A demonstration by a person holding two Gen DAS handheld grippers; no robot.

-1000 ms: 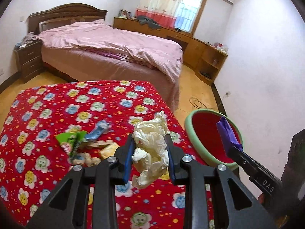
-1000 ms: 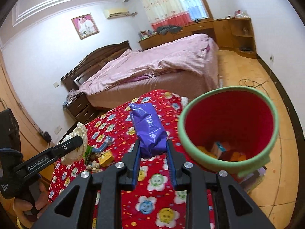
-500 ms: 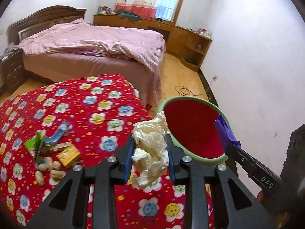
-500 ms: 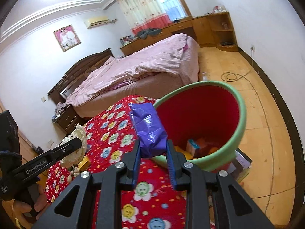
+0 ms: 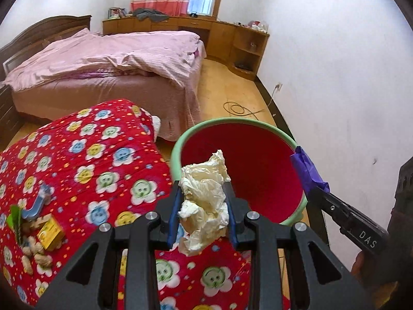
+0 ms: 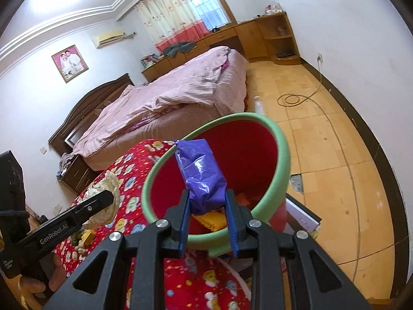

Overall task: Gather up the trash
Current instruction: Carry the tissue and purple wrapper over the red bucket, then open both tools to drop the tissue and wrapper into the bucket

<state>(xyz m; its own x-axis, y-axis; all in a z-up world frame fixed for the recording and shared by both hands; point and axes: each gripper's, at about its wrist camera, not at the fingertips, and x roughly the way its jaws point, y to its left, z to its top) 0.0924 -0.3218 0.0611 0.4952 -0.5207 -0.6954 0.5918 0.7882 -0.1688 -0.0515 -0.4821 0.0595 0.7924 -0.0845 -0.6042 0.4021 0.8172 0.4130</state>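
Reaching both hands forward and angled down past the edge of the red flowered desk point(image 5: 77, 155), I hold my grippers at the green-rimmed red bin point(image 5: 258, 125). My left gripper point(image 5: 204, 201) has its jaws narrowed onto a crumpled cream plastic bag point(image 5: 204, 196) at the bin's near rim. My right gripper point(image 6: 207, 205) clamps a purple wrapper point(image 6: 202, 178) over the bin's mouth. Peanut shells and a small yellow box point(image 5: 50, 231) lie on the desk.

The purple wrapper point(image 6: 204, 178) hides most of the bin's point(image 6: 280, 155) contents.
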